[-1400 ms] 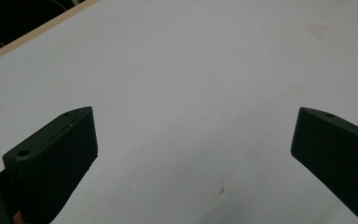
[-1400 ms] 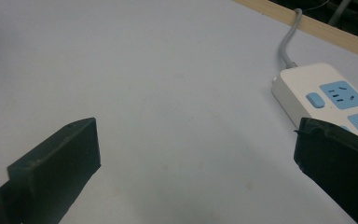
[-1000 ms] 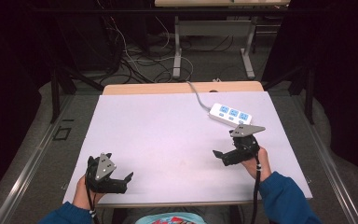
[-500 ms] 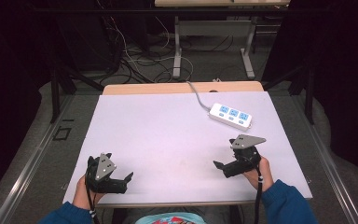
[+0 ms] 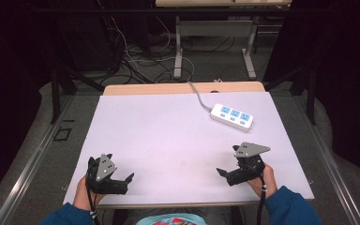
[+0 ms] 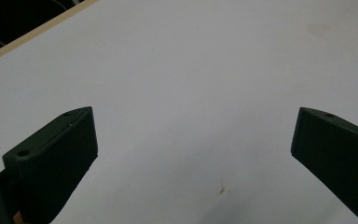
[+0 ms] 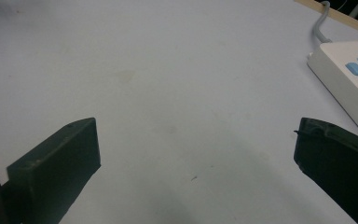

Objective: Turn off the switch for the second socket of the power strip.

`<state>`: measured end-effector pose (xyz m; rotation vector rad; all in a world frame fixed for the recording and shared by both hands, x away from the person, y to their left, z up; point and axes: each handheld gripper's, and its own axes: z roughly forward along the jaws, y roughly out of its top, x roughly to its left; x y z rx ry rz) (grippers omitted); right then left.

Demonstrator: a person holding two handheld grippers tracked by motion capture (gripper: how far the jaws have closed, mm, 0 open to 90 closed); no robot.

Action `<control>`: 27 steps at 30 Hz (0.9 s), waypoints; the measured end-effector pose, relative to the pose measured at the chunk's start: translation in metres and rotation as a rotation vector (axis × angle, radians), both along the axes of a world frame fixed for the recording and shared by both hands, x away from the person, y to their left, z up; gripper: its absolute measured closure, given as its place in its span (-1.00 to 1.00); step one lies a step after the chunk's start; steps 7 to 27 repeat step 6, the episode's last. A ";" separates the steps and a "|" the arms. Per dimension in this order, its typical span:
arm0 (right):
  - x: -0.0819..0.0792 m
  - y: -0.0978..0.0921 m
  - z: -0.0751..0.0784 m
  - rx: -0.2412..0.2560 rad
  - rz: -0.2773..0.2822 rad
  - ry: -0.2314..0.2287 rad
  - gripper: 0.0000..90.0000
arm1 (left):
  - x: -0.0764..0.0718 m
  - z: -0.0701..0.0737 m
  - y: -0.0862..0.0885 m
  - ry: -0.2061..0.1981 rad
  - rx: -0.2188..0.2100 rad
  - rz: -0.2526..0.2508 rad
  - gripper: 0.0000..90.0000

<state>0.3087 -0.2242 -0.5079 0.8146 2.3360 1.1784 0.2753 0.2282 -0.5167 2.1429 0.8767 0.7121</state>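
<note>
At the near left corner of the pale lilac counter [image 5: 168,136], the left tongs [image 5: 127,180] rest low with their black jaws spread wide and nothing between them. Toward the right, the right tongs [image 5: 221,172] also stand wide apart and empty, near the front edge. The white plastic power strip with three blue sockets [image 5: 232,116] lies farther back on the right, its grey cable [image 5: 198,95] running off the rear edge. To take it well, I judge the right tongs should approach square across its narrow width, clear of the cable.
</note>
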 end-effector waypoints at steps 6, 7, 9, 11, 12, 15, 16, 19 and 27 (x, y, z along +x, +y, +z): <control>-0.002 0.000 0.000 0.004 -0.003 -0.001 -1.00 | 0.001 0.000 0.000 0.001 0.009 -0.003 -1.00; -0.002 0.000 0.000 0.004 -0.003 -0.001 -1.00 | 0.001 0.000 0.000 0.001 0.009 -0.003 -1.00; -0.002 0.000 0.000 0.004 -0.003 -0.001 -1.00 | 0.001 0.000 0.000 0.001 0.009 -0.003 -1.00; -0.002 0.000 0.000 0.004 -0.003 -0.001 -1.00 | 0.001 0.000 0.000 0.001 0.009 -0.003 -1.00; -0.002 0.000 0.000 0.004 -0.003 -0.001 -1.00 | 0.001 0.000 0.000 0.001 0.009 -0.003 -1.00; -0.002 0.000 0.000 0.004 -0.003 -0.001 -1.00 | 0.001 0.000 0.000 0.001 0.009 -0.003 -1.00; -0.002 0.000 0.000 0.004 -0.003 -0.001 -1.00 | 0.001 0.000 0.000 0.001 0.009 -0.003 -1.00; -0.002 0.000 0.000 0.004 -0.003 -0.001 -1.00 | 0.001 0.000 0.000 0.001 0.009 -0.003 -1.00; -0.002 0.000 0.000 0.004 -0.003 -0.001 -1.00 | 0.001 0.000 0.000 0.001 0.009 -0.003 -1.00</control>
